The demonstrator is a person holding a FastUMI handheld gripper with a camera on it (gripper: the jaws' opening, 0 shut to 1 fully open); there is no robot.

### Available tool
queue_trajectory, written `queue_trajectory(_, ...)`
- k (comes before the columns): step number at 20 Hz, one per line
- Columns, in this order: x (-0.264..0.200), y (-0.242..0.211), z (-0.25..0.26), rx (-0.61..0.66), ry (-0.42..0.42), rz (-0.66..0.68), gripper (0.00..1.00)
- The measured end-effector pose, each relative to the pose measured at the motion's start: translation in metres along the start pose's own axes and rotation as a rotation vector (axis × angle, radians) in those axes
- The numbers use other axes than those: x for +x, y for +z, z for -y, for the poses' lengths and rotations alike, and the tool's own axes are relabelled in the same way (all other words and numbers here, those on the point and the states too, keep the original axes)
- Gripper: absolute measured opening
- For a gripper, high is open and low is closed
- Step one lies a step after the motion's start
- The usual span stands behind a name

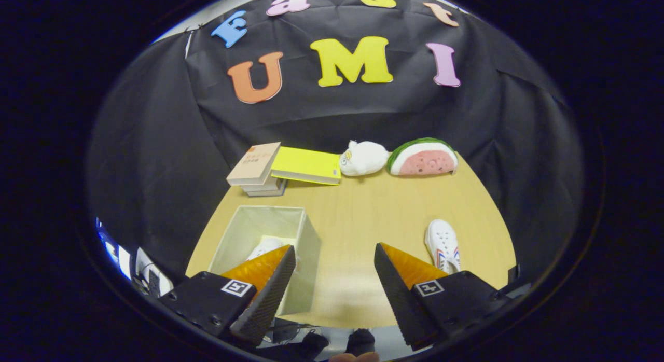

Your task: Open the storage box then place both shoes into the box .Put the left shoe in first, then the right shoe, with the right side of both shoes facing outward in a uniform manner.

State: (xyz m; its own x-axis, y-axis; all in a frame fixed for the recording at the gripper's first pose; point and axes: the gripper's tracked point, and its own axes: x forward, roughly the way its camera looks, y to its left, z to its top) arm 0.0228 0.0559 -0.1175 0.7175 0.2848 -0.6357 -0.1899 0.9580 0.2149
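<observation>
Black cloth is hanging as the booth's wall behind a light wooden table. Along the table's far edge, stacked books, a yellow book, a white plush toy and a watermelon-slice plush are lying in a row.

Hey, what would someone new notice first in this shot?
Probably the open storage box with one white shoe inside, just past the left jaw of the open, empty gripper. Then the second white shoe on the table, and the watermelon plush at the back.
</observation>
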Motion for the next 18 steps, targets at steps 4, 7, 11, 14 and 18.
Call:
queue_trajectory(4, -0.002, 0.003, 0.068, -0.008, -0.06, 0.02, 0.98)
queue_trajectory(7, 0.005, -0.001, 0.112, -0.023, -0.106, 0.017, 0.98)
queue_trajectory(11, 0.029, -0.017, 0.176, -0.004, -0.119, -0.038, 0.98)
queue_trajectory(14, 0.056, -0.042, 0.22, -0.01, -0.142, -0.109, 0.98)
queue_trajectory(18, 0.102, -0.081, 0.255, -0.005, -0.134, -0.246, 0.99)
